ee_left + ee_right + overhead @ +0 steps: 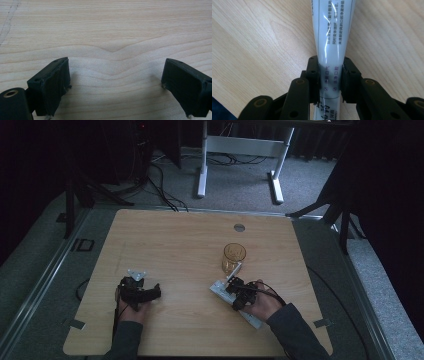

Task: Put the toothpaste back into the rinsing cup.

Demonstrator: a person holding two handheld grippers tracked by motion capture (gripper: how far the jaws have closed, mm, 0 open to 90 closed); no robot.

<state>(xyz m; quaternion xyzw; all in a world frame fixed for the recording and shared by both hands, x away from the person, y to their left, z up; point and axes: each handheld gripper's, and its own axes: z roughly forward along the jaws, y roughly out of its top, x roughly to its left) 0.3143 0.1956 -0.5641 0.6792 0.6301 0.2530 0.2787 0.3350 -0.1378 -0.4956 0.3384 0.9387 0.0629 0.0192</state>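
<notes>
A white tube [332, 30] with printed text lies flat on the wooden table [180, 245], seen in the high view as the tube [251, 319] running diagonally at the right front. My right gripper [330, 68] is shut on the tube, its black jaws pressing both sides; from above, the right gripper [235, 290] sits over the tube's far half. An amber glass [233, 257] stands upright just beyond it. My left gripper [142, 293] rests low at the left front. In its own view the left gripper [116, 77] is open wide over bare wood.
A small round grommet [239, 227] sits near the table's far edge. Beyond the table, a white desk frame [202, 170] and cables lie on grey carpet. Dark stands flank both far corners. Bare wood spreads between the two hands.
</notes>
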